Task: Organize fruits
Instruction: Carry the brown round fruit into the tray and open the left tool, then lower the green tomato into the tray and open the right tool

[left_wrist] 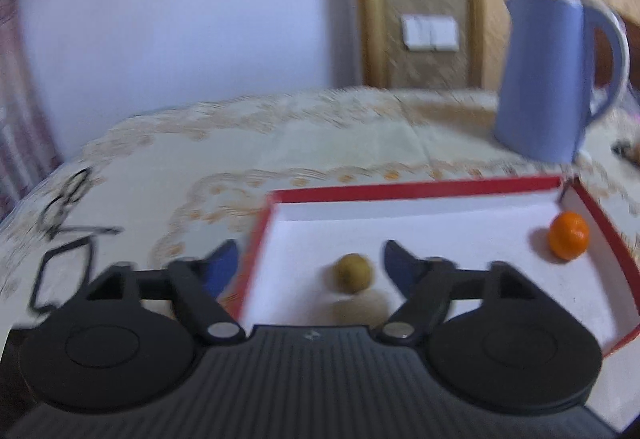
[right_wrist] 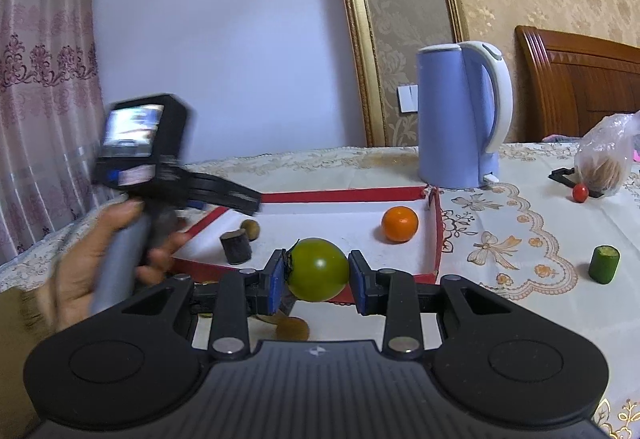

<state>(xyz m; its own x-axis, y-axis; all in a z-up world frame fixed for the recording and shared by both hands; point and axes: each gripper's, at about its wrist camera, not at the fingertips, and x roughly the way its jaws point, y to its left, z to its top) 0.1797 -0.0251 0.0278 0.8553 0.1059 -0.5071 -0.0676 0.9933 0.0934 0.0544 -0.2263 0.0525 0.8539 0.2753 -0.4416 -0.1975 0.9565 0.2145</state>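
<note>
Green tomato (right_wrist: 318,270) pinched by right hand-held gripper (right_wrist: 318,277); left hand-held gripper (left_wrist: 310,265) spread, nothing held.

Tomato is held above the near rim of the red tray (right_wrist: 344,195); orange (right_wrist: 399,224) lies by its far right corner.

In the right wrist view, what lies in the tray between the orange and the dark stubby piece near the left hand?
In the right wrist view only bare white tray floor lies between the orange and the dark stubby piece; the small brownish fruit sits just behind that piece.
</note>
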